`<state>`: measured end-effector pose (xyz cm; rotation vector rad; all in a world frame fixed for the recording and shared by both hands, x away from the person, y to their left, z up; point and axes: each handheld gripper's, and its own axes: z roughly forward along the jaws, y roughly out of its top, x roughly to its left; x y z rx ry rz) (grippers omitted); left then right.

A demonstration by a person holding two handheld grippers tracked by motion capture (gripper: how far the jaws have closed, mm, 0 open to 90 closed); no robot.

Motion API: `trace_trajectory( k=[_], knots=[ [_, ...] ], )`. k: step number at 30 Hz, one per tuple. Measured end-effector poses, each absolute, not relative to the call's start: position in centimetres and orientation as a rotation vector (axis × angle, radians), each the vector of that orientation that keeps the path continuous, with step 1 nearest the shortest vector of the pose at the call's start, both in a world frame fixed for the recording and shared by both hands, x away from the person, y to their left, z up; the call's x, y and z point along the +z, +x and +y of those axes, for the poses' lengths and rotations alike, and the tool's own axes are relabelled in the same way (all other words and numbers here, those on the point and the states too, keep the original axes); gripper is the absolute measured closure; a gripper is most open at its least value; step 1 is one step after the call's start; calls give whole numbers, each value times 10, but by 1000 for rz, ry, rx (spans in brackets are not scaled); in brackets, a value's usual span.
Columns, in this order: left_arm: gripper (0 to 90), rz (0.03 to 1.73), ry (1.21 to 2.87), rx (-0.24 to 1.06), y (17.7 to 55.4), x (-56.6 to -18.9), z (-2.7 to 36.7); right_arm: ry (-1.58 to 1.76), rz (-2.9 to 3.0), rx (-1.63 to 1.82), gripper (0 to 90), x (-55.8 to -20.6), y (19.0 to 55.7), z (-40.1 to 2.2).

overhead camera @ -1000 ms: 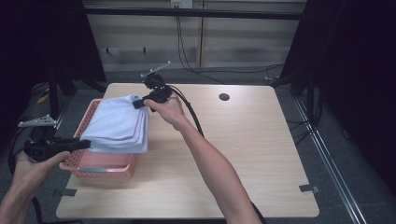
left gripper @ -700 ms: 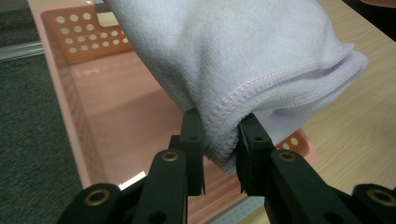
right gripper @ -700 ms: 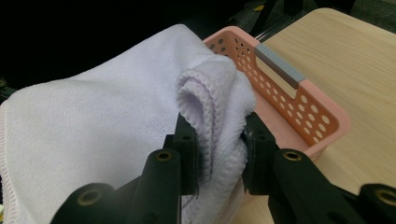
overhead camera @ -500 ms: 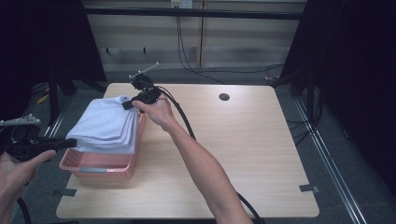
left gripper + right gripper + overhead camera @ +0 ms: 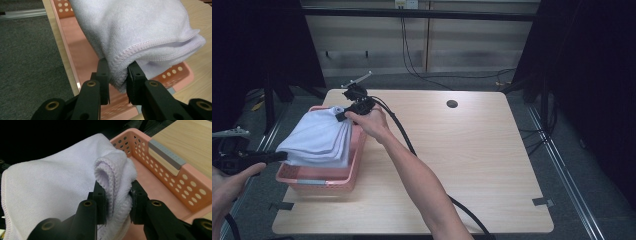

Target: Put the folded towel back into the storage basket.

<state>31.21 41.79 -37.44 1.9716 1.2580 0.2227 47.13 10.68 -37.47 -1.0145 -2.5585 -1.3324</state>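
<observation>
The folded pale-lilac towel [image 5: 319,140], stitched along its hems, hung over the pink basket [image 5: 314,181], clamped by the left gripper [image 5: 117,75] and right gripper [image 5: 117,195].

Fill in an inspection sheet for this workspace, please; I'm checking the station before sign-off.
Surface: wooden table, with a round hole near the far edge.
Job's things: folded white towel held over the pink basket at the table's left edge.
Clutter: nothing seen.
Grippers: left gripper shut on the towel's near corner; right gripper shut on its far corner.
Cables: black cable trails along the right forearm; more cables on the floor behind.
Surroundings: dark curtains at the sides, grey floor.
</observation>
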Motion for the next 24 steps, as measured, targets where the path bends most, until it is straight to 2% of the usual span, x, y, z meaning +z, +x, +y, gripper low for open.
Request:
trace_trajectory(
  k=[14,22,24],
  knots=[
    [750,1306,2044,195,314,-403,413,-1057,-2527,-1261,713,-417,475,113],
    [740,1318,2078,186,317,-412,405,-1073,-2541,-1236,705,-425,476,113],
    [725,1327,2083,188,318,-413,403,-1079,-2536,-1238,679,-426,476,111]
  ],
)
